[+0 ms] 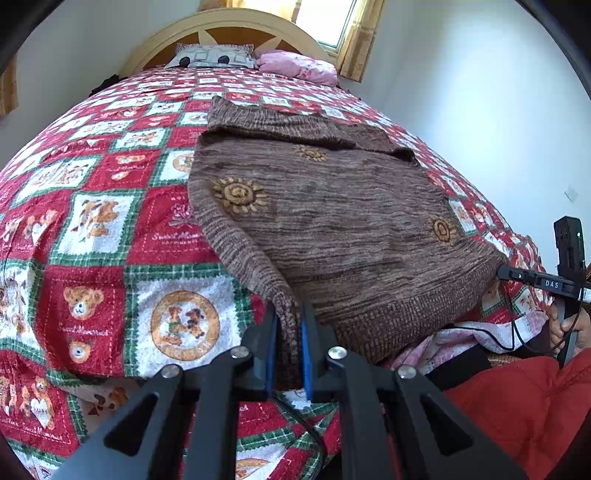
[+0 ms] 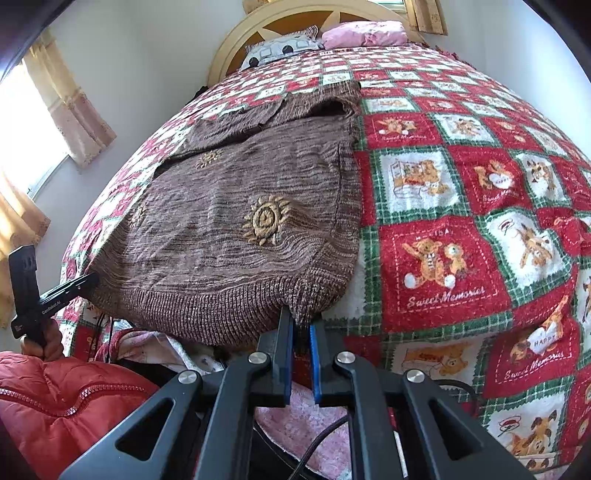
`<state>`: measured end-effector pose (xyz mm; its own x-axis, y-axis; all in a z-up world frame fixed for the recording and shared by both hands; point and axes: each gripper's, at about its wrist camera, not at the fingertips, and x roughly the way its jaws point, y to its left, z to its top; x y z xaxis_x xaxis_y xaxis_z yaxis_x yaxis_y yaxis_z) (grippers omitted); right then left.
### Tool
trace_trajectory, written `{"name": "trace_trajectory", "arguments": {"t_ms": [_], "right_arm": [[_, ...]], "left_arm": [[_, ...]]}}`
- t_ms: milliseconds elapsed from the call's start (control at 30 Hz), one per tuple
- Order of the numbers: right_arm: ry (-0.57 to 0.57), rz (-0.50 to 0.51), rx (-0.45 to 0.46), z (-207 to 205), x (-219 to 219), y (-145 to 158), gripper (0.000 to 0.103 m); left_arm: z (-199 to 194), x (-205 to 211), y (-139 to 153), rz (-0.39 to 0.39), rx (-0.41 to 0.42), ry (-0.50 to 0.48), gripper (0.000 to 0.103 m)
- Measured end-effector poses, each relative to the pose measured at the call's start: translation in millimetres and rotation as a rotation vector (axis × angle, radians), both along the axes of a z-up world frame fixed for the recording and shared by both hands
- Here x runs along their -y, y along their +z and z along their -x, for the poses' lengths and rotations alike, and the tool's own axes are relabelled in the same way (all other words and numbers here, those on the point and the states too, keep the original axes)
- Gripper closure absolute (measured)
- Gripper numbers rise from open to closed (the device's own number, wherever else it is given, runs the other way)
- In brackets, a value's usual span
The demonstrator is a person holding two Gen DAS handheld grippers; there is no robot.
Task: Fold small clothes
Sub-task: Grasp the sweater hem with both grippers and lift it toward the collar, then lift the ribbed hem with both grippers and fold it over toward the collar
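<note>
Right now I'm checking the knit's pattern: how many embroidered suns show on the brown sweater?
3 in the left wrist view: a large sun toward the left side, a small one near the far folded edge, one toward the right side. Folded layers may hide more.

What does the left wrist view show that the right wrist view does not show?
Only the left wrist view: the left gripper with jaws shut on the near left corner of the brown sweater, and a bare white wall with a small wall plate.

Only the right wrist view: the right gripper with jaws shut on the near right hem corner, a jacket zipper, and a curtained side window.

Both: the sweater on the teddy bear quilt, the pillows and the headboard, and the red jacket.
</note>
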<state>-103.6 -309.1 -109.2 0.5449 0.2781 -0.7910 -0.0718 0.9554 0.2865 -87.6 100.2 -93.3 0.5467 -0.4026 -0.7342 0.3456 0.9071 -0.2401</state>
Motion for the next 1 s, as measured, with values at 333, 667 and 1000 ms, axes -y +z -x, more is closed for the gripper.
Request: {"name": "trace_trajectory", "arguments": {"t_ms": [333, 667, 1000], "right_arm": [[0.008, -0.036, 0.026, 4, 0, 13, 0.096], [0.004, 0.038, 0.078, 3, -8, 25, 0.096], [-0.010, 0.011, 0.060, 2, -6, 21, 0.096]], "left_arm": [[1, -6, 10, 0.037, 0.014, 0.003, 0.091], [-5, 4, 9, -0.073, 0.007, 0.057, 0.092], [-5, 4, 12, -0.178, 0.000, 0.112, 0.092]]}}
